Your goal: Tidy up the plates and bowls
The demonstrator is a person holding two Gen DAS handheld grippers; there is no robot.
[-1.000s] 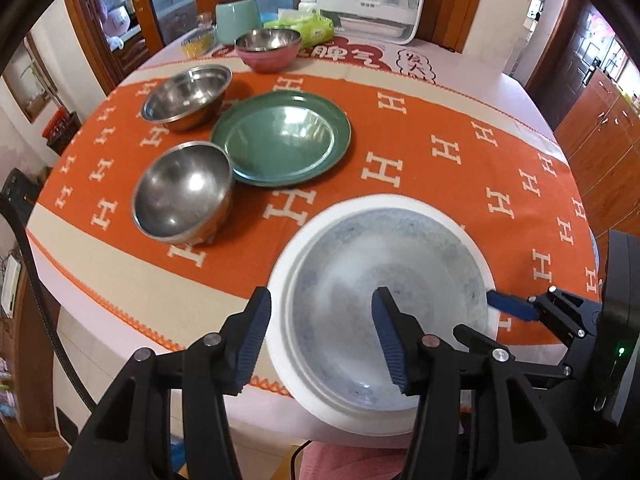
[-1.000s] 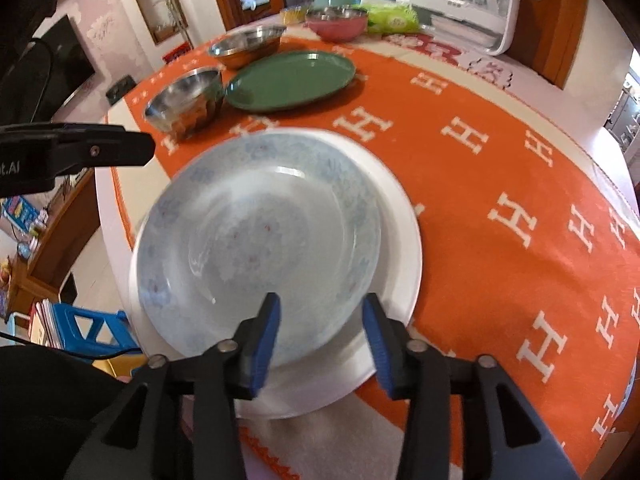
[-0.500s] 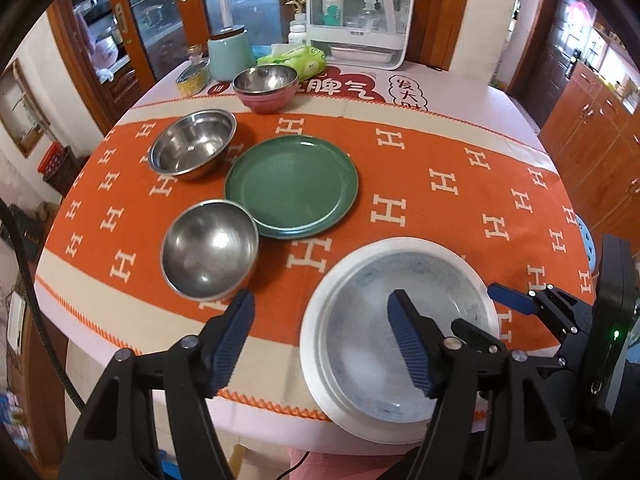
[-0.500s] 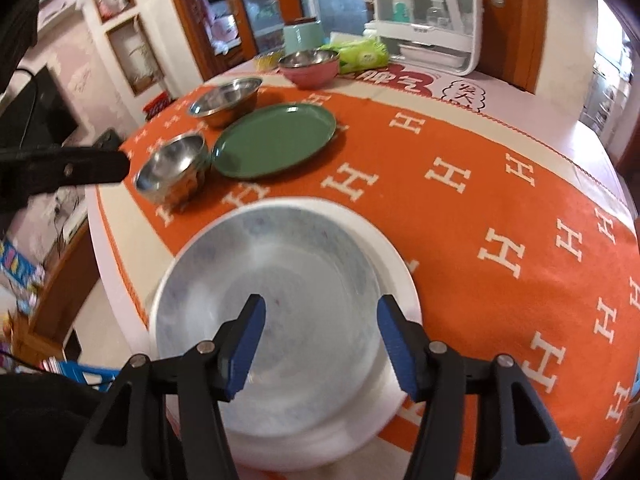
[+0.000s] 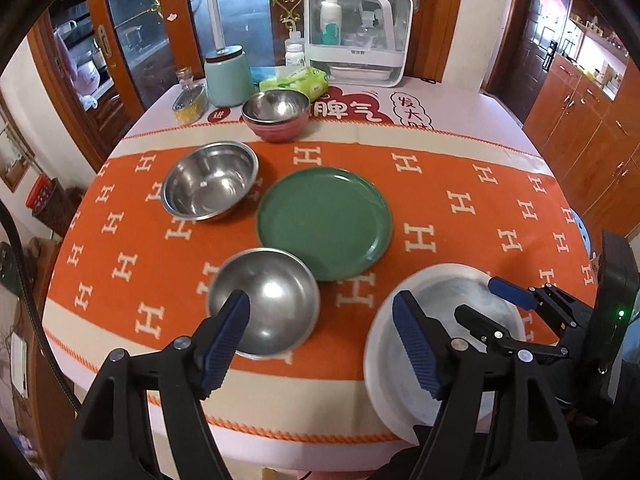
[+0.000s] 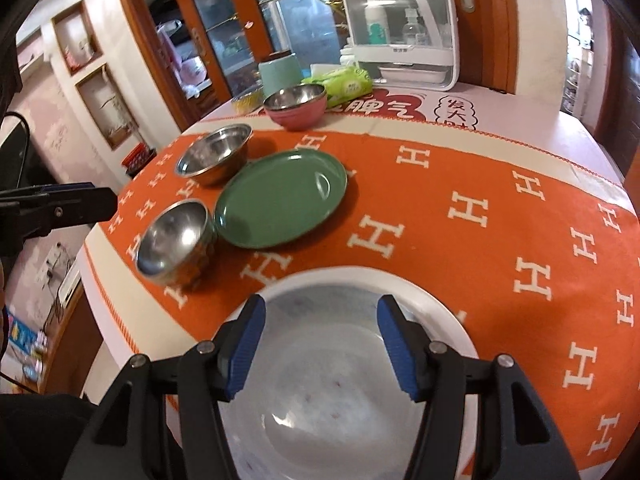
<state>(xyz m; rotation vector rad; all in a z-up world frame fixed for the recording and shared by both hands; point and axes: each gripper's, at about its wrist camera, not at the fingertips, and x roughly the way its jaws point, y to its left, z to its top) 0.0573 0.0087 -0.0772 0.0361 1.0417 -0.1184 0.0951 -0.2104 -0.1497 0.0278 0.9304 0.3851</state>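
The round table [image 5: 460, 120] under its orange H-patterned cloth [image 5: 460, 216] is now showing far more of itself than a second ago, because both cameras are pulling back and rising, so the cabinets and the wooden door [image 5: 536, 40] at the far side are coming into view. The white plate [image 5: 380, 340] with the pale blue-speckled plate [image 6: 320, 392] stacked on it is sitting at the near edge of the table, and it is looking smaller and lower in the left wrist view than before. The green plate [image 5: 324, 220] is lying mid-table, touching the near steel bowl [image 5: 264, 308]; the far steel bowl [image 5: 210, 180] is standing just beside it, and the pink bowl [image 5: 276, 114] is resting farther back near the clear storage box [image 5: 358, 36]. The left gripper [image 5: 320, 340] is hanging with its jaws spread wide and gripping nothing, wider than a second ago. The right gripper [image 6: 320, 344] is hovering over the stacked plates with its jaws likewise parted and empty, also wider than earlier.
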